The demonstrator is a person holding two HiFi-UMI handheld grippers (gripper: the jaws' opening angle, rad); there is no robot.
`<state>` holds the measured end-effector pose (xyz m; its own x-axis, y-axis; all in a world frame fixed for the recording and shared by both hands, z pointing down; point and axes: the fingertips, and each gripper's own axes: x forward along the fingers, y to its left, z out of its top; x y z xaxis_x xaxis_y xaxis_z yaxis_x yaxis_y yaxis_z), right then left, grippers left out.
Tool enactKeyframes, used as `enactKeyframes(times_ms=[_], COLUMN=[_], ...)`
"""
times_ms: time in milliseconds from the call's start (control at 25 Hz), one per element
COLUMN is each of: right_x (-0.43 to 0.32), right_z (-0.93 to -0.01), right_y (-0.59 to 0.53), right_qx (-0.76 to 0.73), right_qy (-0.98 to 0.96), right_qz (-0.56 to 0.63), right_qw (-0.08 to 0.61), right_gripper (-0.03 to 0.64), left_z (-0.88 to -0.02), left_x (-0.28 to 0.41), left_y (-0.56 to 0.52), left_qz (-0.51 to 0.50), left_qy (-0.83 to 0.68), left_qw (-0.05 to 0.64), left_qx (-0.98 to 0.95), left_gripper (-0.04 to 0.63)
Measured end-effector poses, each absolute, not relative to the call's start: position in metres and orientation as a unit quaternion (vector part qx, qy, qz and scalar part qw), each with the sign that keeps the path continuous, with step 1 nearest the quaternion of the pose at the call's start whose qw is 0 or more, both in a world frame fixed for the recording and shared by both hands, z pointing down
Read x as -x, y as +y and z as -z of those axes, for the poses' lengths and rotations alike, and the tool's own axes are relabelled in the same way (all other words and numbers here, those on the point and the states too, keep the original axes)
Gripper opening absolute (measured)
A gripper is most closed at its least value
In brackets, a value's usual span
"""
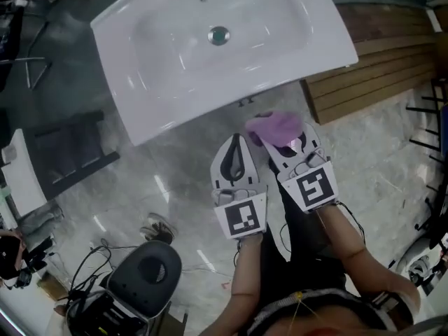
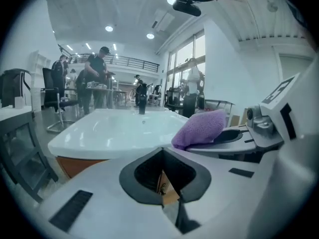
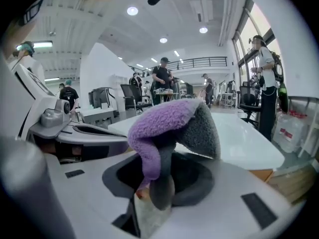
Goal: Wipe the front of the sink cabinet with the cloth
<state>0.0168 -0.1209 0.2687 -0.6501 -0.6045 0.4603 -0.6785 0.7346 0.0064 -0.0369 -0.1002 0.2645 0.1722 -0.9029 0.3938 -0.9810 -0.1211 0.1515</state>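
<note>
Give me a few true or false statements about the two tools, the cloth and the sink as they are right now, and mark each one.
The right tool grips the purple cloth. True.
The left tool holds a sponge. False: its jaws are together with nothing between them.
The sink is black. False: it is white.
The cloth is outside the sink, near its front edge. True.
</note>
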Motion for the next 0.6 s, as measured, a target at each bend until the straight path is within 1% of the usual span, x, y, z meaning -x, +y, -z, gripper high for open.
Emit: enactKeyframes(times_ms=[200,320,440,600], right_x=[-0.011,-0.006,0.005,0.02], right_z=[-0.216,-0.183,-0.154,-0.112], right_y=[-0.122,-0.108,-0.095,-0.089], right_qx=[-0.357,-0.35,-0.347,-0.35], right_qy=[-0.908,-0.915,-0.917,-0.92], right_qz=[-0.078,-0.07,-0.073,-0.059], right_qw=[0.203,0.191,0.183,0.166], right_gripper=[0.184,0.184,0.184,0.184], left_z=[-0.204,-0.172,-0.141,-0.097], left_x=[0.044,0.044,0.052,0.063], left_y=[-0.104,-0.091,-0.08,-0.074], left_qz=[-0.082,-0.096,-0.101,-0.079], left_qy=[-0.651,-0.645,-0.64,-0.646], left_qw=[0.147,0.129,0.114,0.104], left_qx=[-0.74,-0.747,-0.753,-0.752], left_gripper=[0.0,0.0,0.0,0.0])
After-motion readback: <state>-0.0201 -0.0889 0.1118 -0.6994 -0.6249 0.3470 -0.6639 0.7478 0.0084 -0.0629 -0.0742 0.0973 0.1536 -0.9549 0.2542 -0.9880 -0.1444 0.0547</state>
